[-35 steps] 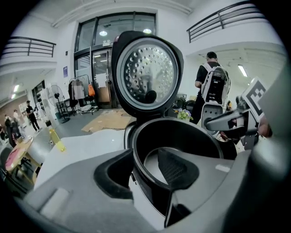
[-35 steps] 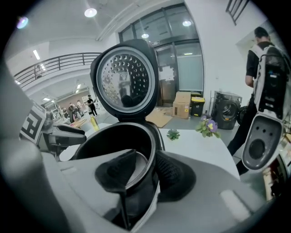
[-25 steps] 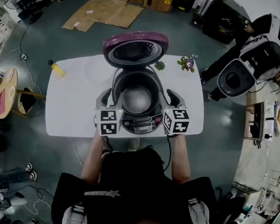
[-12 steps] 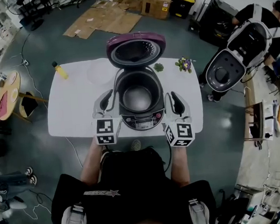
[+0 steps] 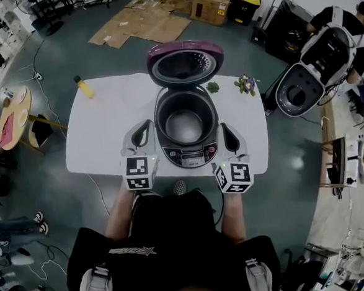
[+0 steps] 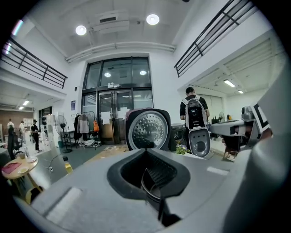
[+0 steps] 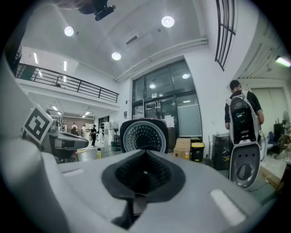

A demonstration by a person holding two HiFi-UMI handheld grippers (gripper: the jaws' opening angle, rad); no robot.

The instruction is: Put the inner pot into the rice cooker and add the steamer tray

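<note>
The rice cooker [image 5: 186,119] stands at the table's middle with its purple lid [image 5: 185,64] raised. The silver inner pot [image 5: 185,124] sits inside it. A pale round tray [image 5: 136,89], faint against the white top, lies left of the lid. My left gripper [image 5: 147,123] hangs just left of the cooker and my right gripper [image 5: 221,126] just right of it. Both have just been closing and are now shut, with nothing between the jaws. In the left gripper view the left gripper [image 6: 146,148] points at the lid [image 6: 148,129]. The right gripper [image 7: 145,151] also faces the lid [image 7: 143,135].
On the white table [image 5: 101,141] stand a yellow bottle [image 5: 84,86] at the far left corner, a small green plant [image 5: 213,87] and flowers [image 5: 247,83] at the far right. A person [image 5: 339,37] handles another cooker [image 5: 299,93] beyond the table's right end.
Both grippers have drawn back from the cooker's rim toward me and risen. Their jaws have gone from spread beside the pot to shut and empty.
</note>
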